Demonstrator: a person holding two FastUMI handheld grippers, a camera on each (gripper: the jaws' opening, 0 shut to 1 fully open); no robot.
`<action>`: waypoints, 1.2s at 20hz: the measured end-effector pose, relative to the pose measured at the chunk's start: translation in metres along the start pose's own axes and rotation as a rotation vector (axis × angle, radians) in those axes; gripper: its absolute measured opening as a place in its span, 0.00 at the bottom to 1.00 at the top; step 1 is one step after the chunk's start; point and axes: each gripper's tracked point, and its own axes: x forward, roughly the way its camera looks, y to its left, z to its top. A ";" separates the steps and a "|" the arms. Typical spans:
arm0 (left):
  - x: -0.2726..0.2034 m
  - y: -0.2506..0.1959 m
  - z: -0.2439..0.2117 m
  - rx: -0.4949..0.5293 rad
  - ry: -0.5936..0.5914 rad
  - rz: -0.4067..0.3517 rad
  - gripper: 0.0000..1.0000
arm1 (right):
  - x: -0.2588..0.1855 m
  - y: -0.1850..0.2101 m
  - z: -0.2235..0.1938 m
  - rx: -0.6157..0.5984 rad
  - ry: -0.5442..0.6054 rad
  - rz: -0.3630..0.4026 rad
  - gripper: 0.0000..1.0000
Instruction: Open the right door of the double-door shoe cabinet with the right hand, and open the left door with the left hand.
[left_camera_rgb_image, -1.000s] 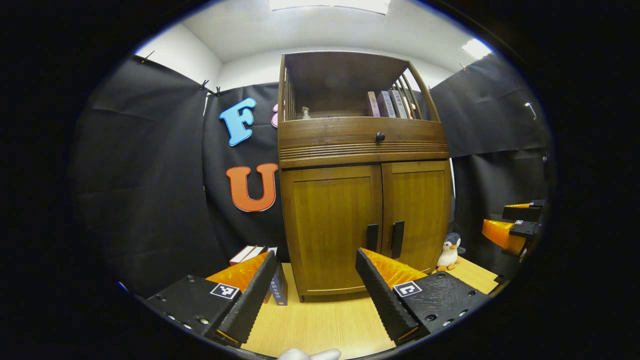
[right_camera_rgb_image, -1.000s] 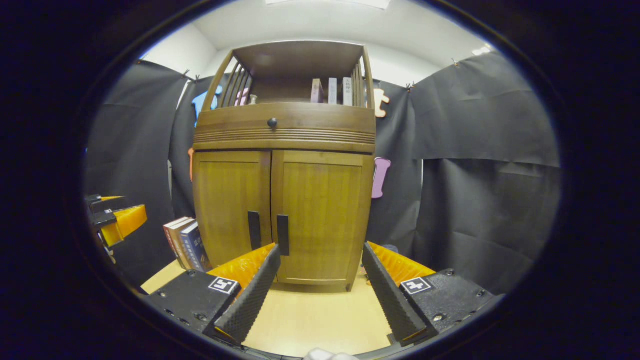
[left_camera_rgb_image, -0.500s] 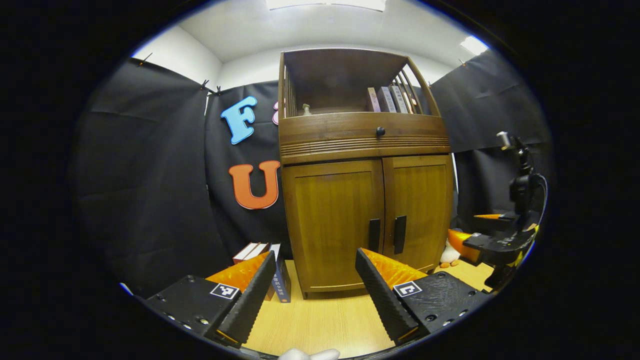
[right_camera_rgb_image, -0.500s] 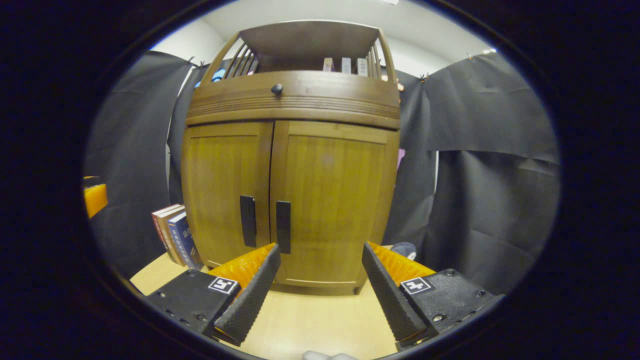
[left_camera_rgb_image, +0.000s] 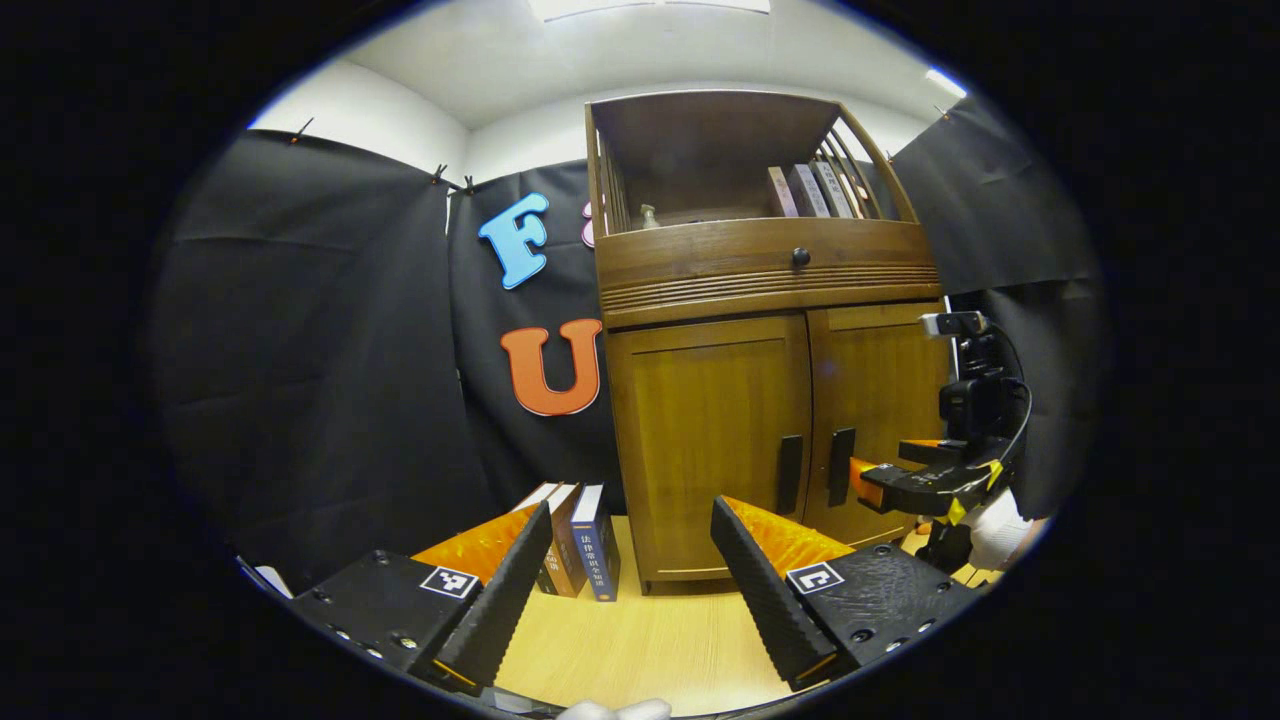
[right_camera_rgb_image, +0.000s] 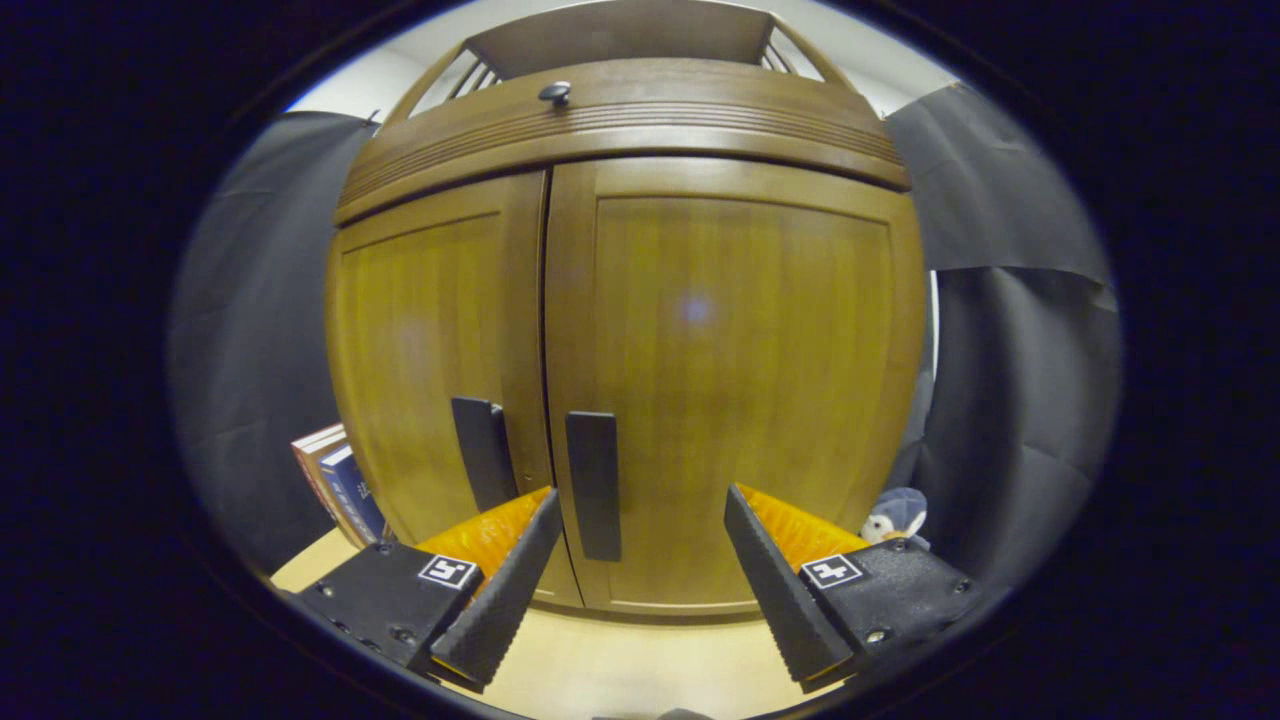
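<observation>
Shoe cabinet (left_camera_rgb_image: 770, 400) stands on wooden floor (left_camera_rgb_image: 650, 640), both doors flush with frame. Right gripper (right_camera_rgb_image: 640, 560) spread wide, close before right door (right_camera_rgb_image: 730, 390), its dark handle (right_camera_rgb_image: 594, 484) between fingers, seemingly untouched. Left gripper (left_camera_rgb_image: 630, 560) spread, well back from left door (left_camera_rgb_image: 710, 440). 3 books (left_camera_rgb_image: 580, 540) lean beside cabinet.

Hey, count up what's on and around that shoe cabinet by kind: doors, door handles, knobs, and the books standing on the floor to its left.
Doors: 2
Handles: 2
Knobs: 1
Floor books: 3
Total: 8
</observation>
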 end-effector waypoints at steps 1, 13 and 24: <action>0.000 0.001 0.000 -0.004 0.007 0.012 0.96 | 0.009 0.003 0.000 0.004 0.004 0.008 1.00; -0.005 0.013 -0.005 -0.008 0.034 0.100 1.00 | 0.062 0.027 -0.015 -0.003 0.061 -0.002 0.48; -0.017 0.023 -0.010 -0.025 0.011 0.064 0.96 | 0.039 0.026 -0.023 0.005 0.085 0.066 0.34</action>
